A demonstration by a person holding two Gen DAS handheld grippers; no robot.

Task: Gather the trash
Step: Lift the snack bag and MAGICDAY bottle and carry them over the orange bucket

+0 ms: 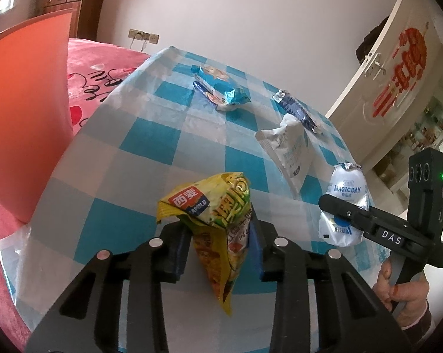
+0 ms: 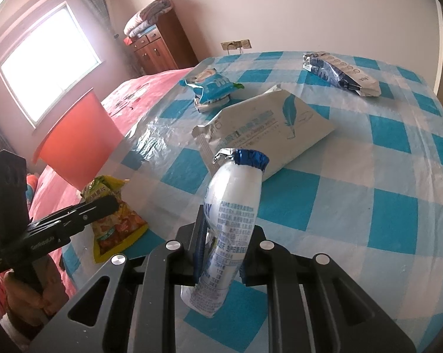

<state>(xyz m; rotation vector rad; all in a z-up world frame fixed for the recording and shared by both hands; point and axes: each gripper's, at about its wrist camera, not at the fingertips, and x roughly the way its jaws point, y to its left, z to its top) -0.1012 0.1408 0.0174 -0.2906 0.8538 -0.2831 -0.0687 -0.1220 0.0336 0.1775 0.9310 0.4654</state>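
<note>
My left gripper (image 1: 218, 235) is shut on a crumpled yellow snack bag (image 1: 218, 206), which sticks up between its blue pads just above the checked tablecloth (image 1: 133, 135). My right gripper (image 2: 221, 244) is shut on a white Magicday drink pouch (image 2: 233, 206) with a torn blue foil top, held upright. In the left wrist view this pouch (image 1: 348, 188) hangs at the right. More trash lies on the table: a light blue snack bag (image 2: 209, 88), a flat white packet with a feather print (image 2: 265, 126) and a dark blue wrapper (image 2: 339, 73).
An orange bin (image 1: 24, 117) stands to the left of the table, against a bed with a pink cover (image 1: 98, 67). A white door (image 1: 383, 73) stands ajar at the right. A person's hand (image 1: 398, 288) holds the right gripper's handle.
</note>
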